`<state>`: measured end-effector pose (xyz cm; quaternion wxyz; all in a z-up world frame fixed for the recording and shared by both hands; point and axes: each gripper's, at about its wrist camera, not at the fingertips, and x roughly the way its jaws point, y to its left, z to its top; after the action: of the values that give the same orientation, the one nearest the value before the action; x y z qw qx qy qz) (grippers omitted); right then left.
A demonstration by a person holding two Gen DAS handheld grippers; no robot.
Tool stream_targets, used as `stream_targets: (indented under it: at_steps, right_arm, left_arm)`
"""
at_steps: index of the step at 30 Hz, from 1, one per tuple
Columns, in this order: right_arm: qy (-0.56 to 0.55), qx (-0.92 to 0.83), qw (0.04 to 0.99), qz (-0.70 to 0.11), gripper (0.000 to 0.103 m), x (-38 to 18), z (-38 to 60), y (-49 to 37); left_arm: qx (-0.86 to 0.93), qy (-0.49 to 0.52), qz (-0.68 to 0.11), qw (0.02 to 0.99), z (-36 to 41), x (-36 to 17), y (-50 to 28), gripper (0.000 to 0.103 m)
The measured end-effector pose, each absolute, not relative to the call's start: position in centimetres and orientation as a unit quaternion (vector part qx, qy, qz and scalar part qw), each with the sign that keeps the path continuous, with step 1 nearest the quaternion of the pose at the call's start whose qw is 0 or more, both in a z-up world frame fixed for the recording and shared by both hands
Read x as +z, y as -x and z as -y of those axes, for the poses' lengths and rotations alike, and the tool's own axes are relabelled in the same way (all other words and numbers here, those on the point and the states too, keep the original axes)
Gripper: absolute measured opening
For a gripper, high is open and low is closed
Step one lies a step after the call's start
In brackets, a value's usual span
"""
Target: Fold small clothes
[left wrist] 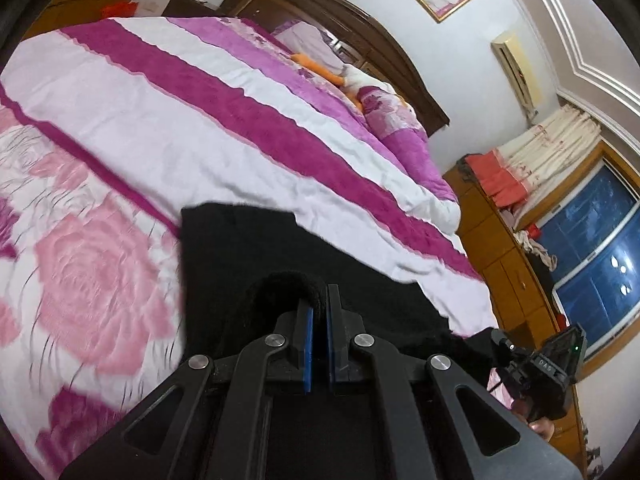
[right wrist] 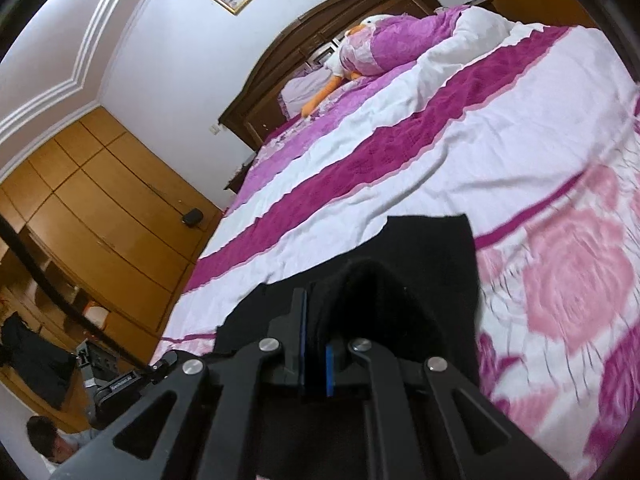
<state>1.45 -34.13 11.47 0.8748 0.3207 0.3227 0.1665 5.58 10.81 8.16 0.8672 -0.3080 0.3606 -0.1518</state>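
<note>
Cloth (left wrist: 256, 248), plain black and bunched at both pinched corners, hangs between closed left claw (left wrist: 319, 300) and right claw (right wrist: 316, 300).

Only two small labels show letters. In the left wrist view, white letters that look like "DAS" stand on the black body of the right gripper (left wrist: 550, 368). In the right wrist view, a small white label stands on the left gripper (right wrist: 124, 384), too blurred to read
</note>
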Motion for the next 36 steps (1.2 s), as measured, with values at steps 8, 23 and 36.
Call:
stream_targets:
  at_steps: [8, 23, 36]
  right_arm:
    - [-0.336, 0.145, 0.863, -0.348, 0.007, 8.8, 35.2, -8.6]
    - [-0.314, 0.062, 0.852, -0.415, 0.008, 5.2, 34.6, -13.5]
    - [-0.109, -0.004, 0.944, -0.312, 0.103, 10.6, 30.1, -8.4]
  left_arm:
    - [-0.122, 0.287, -0.387, 0.868, -10.0, 7.1, -12.1, 0.000]
    - [-0.097, 0.308, -0.482, 0.815, -9.6, 1.6, -19.7, 0.001]
    - [0.008, 0.300, -0.256, 0.919, -11.9, 9.7, -7.7, 0.063]
